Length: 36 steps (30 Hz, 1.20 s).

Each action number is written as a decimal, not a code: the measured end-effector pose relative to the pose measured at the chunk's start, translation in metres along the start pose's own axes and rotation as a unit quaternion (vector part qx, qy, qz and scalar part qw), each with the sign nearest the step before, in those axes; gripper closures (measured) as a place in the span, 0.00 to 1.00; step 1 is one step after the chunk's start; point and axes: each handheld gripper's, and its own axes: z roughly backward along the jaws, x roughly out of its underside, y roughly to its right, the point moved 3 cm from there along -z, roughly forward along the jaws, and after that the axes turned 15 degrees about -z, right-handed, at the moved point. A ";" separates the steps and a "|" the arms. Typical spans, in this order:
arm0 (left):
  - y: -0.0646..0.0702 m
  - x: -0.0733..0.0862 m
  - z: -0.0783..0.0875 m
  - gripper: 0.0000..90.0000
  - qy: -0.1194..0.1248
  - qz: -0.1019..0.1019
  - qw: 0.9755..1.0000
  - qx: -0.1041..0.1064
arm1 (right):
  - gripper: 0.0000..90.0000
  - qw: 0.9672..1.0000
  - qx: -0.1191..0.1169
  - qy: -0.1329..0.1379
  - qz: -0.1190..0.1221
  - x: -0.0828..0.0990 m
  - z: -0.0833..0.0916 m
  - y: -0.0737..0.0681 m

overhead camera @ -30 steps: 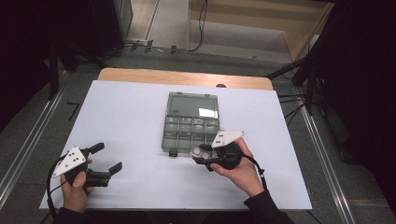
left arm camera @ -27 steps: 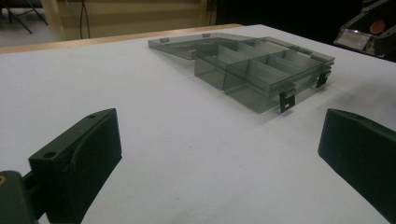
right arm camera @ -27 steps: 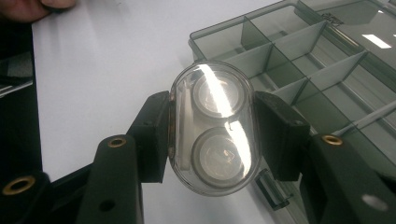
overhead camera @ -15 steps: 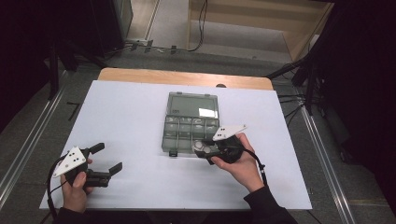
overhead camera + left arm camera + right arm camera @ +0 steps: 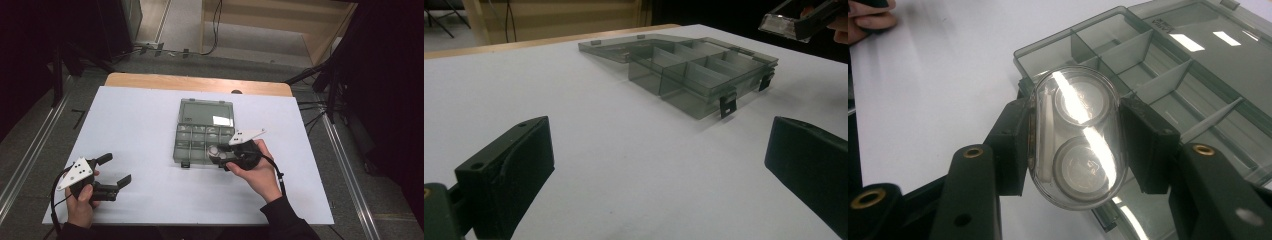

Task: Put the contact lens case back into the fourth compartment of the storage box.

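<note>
A smoky transparent organiser box (image 5: 202, 135) lies open in the middle of the white table, its lid (image 5: 207, 113) folded flat toward the far side and its compartments (image 5: 1148, 70) showing. My right gripper (image 5: 220, 155) hovers over the box's front right compartments, shut on a clear oval case (image 5: 1075, 135) that holds two round discs; both pads press its sides. The case (image 5: 214, 150) looks small and pale from above. My left gripper (image 5: 116, 170) rests near the table's front left, jaws wide open with nothing between them, and faces the box (image 5: 696, 75).
The white sheet (image 5: 140, 125) covers a wooden table (image 5: 150, 80) whose far edge shows. Metal rails (image 5: 30, 150) run along both sides on the floor. Cables (image 5: 215, 30) lie beyond the table.
My right gripper with the oval case has shifted slightly left and forward over the box's front compartments. The left gripper has stayed put.
</note>
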 end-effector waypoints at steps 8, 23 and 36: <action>0.000 0.000 0.000 0.00 0.002 -0.001 1.000 -0.001 | 0.52 1.000 0.009 0.006 -0.006 -0.006 0.002 0.003; 0.000 0.000 0.001 0.00 0.005 0.000 1.000 -0.003 | 0.52 0.999 0.030 0.015 -0.021 -0.017 -0.002 0.011; -0.001 0.000 0.002 0.00 0.010 0.003 1.000 -0.003 | 0.52 0.998 0.040 0.024 -0.034 -0.029 -0.002 0.019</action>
